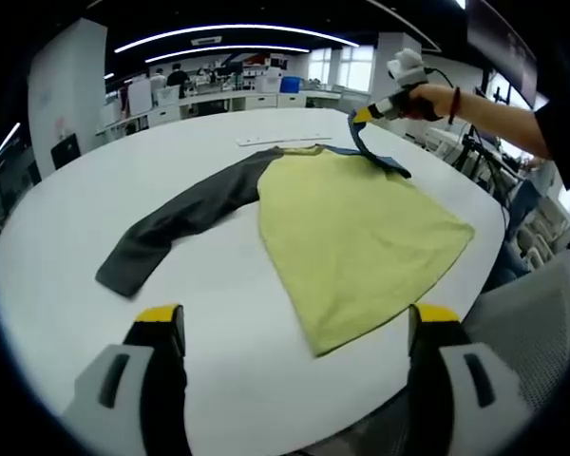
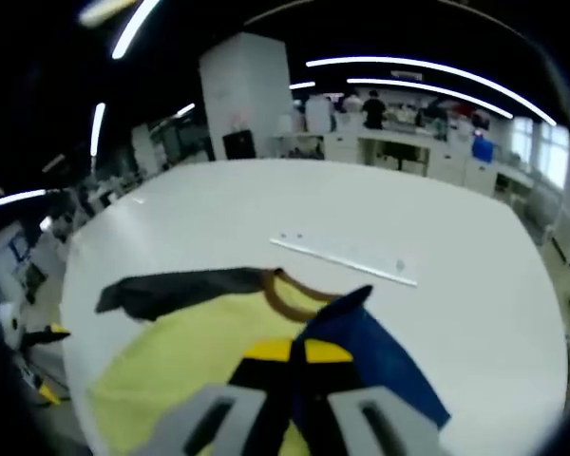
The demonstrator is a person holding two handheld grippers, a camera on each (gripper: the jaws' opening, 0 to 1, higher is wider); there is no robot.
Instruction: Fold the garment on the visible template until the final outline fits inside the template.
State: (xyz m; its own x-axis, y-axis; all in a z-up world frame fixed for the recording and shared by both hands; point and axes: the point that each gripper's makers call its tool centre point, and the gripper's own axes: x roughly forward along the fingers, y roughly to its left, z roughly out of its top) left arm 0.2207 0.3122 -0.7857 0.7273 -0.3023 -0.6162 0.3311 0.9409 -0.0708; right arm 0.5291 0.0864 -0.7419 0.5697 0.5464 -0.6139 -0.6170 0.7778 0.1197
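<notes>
The shirt (image 1: 351, 237) lies spread on the white table (image 1: 218, 304) in my left gripper view, yellow body toward me, one dark grey sleeve (image 1: 185, 223) stretched out flat to the side. My left gripper (image 1: 299, 328) hangs over the near table edge with its jaws wide apart and nothing between them. Across the shirt, my right gripper (image 1: 366, 116) has the blue sleeve (image 1: 375, 157) lifted off the table. The hem corner sits close to the table edge; I judge a hard pull could drag it over. I see no marked template, so I cannot tell how the outline fits.

In my right gripper view, the right gripper (image 2: 297, 353) has its yellow tips pressed together on the blue sleeve (image 2: 370, 356), the brown collar (image 2: 290, 294) just beyond. If that thin pinch slips, the sleeve would drop crooked. A pale strip (image 2: 347, 256) lies farther off on the table (image 2: 437, 228). No boxes or bins stand on the table.
</notes>
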